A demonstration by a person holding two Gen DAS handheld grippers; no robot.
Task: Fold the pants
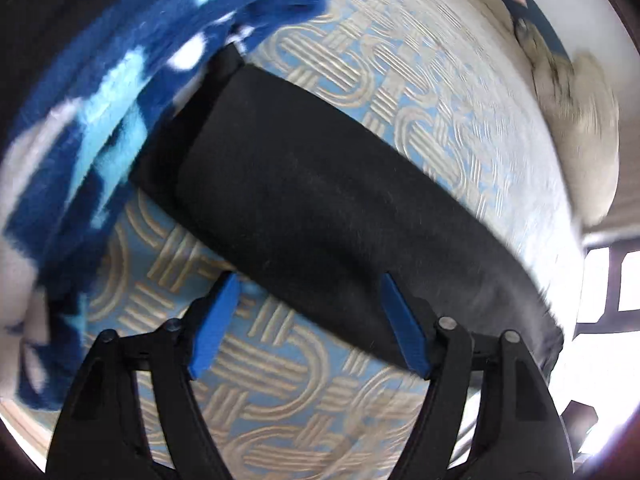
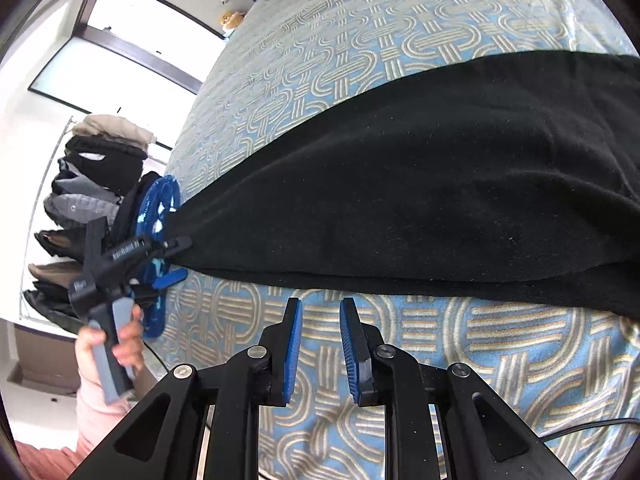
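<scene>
A wide bed covered by a pale blue quilt with raised beige interlocking loops [image 2: 360, 52] fills both views. Across it lies the pair of black fleece pants [image 2: 440, 184], folded lengthwise into one long band with its edges stacked along the near side; in the left wrist view the same band [image 1: 320, 200] runs diagonally from upper left to lower right. A fluffy blue, light-blue and white blanket [image 1: 100, 120] lies bunched at the far end of the pants, blurred in that view. Beyond the bed's edge a rack of folded dark and beige clothes [image 2: 96, 168] stands under a dark-framed window [image 2: 120, 40].

The left gripper [image 1: 308, 322] hangs over the near edge of the pants, its blue-padded jaws spread wide and gripping nothing; one pad overlaps the cloth edge, though the blur makes it hard to say whether it touches. A hand [image 2: 116, 344] holds its handle. The right gripper [image 2: 320, 308] sits above bare quilt just beside the pants, jaws nearly together with a narrow empty gap.
</scene>
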